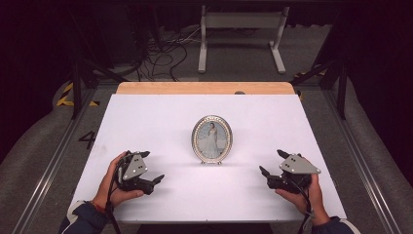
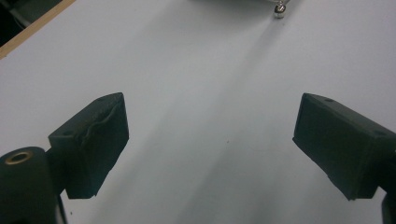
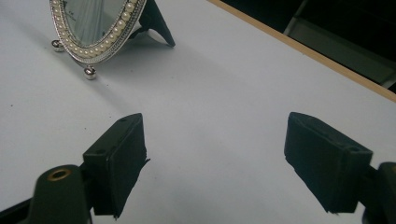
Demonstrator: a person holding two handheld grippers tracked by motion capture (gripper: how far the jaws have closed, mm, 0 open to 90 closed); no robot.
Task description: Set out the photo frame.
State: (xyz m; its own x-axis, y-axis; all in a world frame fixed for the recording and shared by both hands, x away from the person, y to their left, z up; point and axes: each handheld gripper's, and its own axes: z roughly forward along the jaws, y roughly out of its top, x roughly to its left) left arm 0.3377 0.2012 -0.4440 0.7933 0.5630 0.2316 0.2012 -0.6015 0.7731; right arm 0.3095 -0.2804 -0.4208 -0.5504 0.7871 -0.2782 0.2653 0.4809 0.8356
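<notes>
Both pairs of black jaws stand wide apart with nothing between them, the left gripper (image 1: 146, 171) resting low near the front left of the white table top (image 1: 160, 112) and the right gripper (image 1: 273, 165) at the front right, each cupped in a hand (image 1: 113, 187) that comes in from the near edge. Between them, well apart from either, the oval silver picture frame with a pearl-beaded rim (image 1: 212, 139) stands upright at the middle of the table, propped on a dark easel leg (image 3: 156, 23) behind and small ball feet (image 3: 89, 72) in front. From where I stand, the step in hand looks like the reach for that frame, and I would say it wants care: the thing is light and balanced on a narrow prop, so a nudge from one side could tip it backward or skid it on the smooth sheet. The better way, I think, is to bring a gripper in level, keep the jaws spread until they straddle the beaded rim, and close on the edge rather than the glass.
</notes>
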